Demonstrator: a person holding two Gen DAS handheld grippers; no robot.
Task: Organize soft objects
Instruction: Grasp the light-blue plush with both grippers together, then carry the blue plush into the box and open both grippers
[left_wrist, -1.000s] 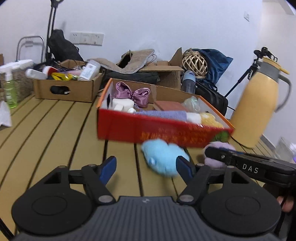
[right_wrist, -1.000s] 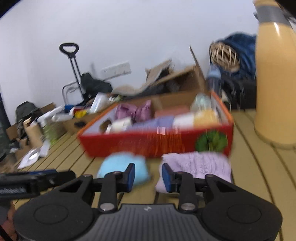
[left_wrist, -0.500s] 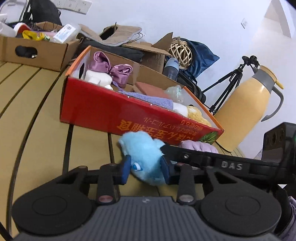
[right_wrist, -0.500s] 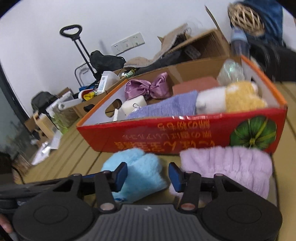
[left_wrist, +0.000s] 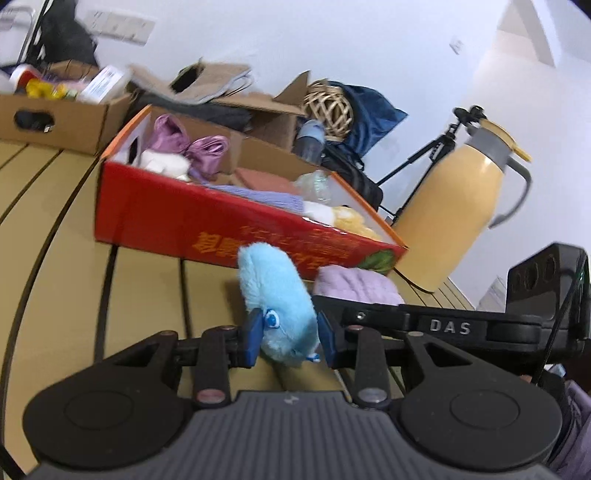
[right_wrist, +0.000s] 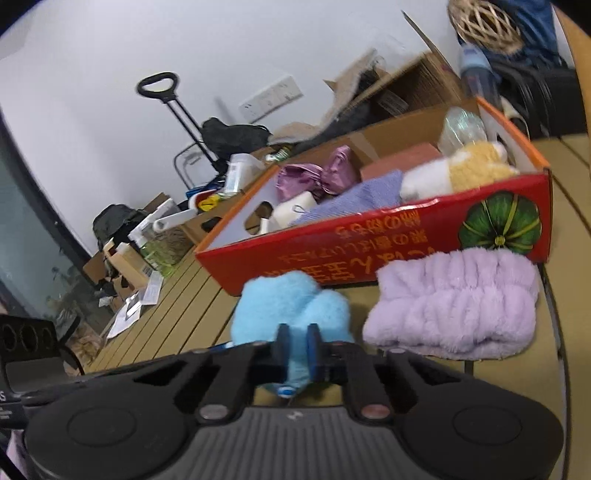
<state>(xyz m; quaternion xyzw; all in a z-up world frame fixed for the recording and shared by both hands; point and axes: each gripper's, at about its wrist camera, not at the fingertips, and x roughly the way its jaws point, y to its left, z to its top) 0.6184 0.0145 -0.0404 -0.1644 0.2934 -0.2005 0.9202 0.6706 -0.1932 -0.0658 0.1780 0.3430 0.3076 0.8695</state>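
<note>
The blue plush toy (left_wrist: 277, 301) is now pinched from two sides; the left gripper (left_wrist: 286, 334) has just been closing, and its blue pads are pressed into the toy's flanks near the stitched eye, where a second ago they stood spread wide with the toy lying ahead of them on the slatted table (left_wrist: 144, 291). The right gripper (right_wrist: 295, 349) has just been closing too; its jaws are drawn almost together on a thin fold at the toy's near end, whereas half a second earlier they were parted with the toy ahead and slightly left of them. In the left wrist view the toy is seen standing up between the pads, its far end rising in front of the red box's (left_wrist: 177, 225) wall, so it is judged to be gathered up rather than lying flat. The lilac fluffy band (right_wrist: 454, 312) lies just right of the right gripper, against the box wall, untouched. The box sits directly beyond both grippers, already holding other soft things. With both grips made, the next step is judged to be a lift over the near wall; a hold on so little fabric may slip.
</note>
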